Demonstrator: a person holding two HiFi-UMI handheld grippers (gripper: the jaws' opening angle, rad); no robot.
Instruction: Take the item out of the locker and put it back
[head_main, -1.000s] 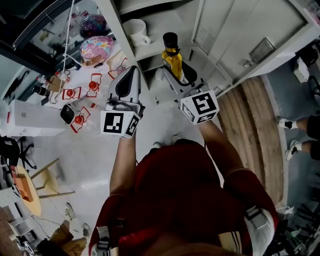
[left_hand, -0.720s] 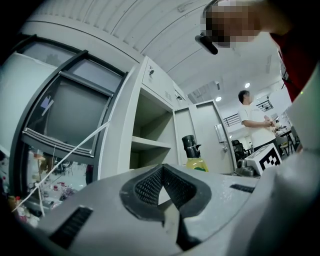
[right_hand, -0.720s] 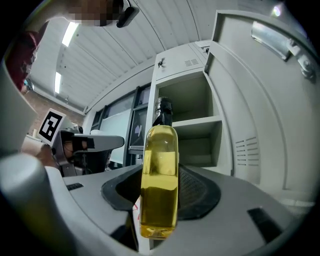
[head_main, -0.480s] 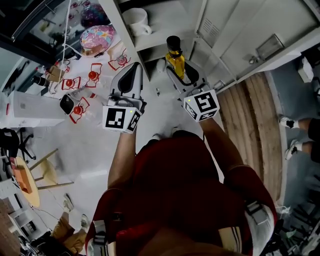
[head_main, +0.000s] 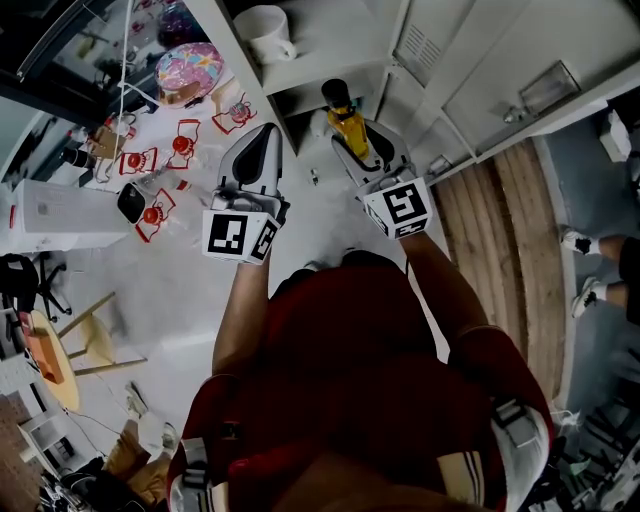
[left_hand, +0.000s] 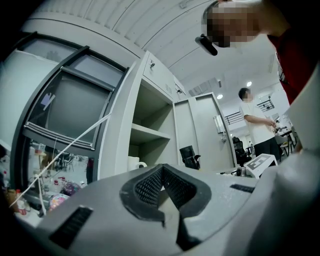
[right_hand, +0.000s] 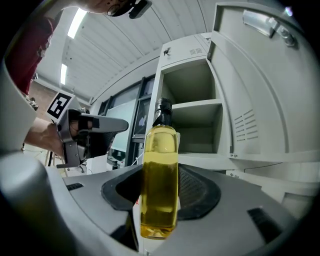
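Right tool (right_hand: 162, 180), clamped on the tall black-capped bottle of yellow oil (right_hand: 160, 145), has sunk before the open grey metal locker (right_hand: 192, 82), so removal appears done; left tool (left_hand: 162, 172) closed on nothing.

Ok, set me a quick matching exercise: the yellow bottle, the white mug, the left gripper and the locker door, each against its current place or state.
Things:
1. yellow bottle with a black cap
2. white mug
3. left gripper
4. pale grey locker door

Places or states:
A. swung open
B. jaws together, nothing between them
C. on a locker shelf
D. gripped in the right gripper jaws

Pairs: 1-D, 2-C, 3-B, 4-A
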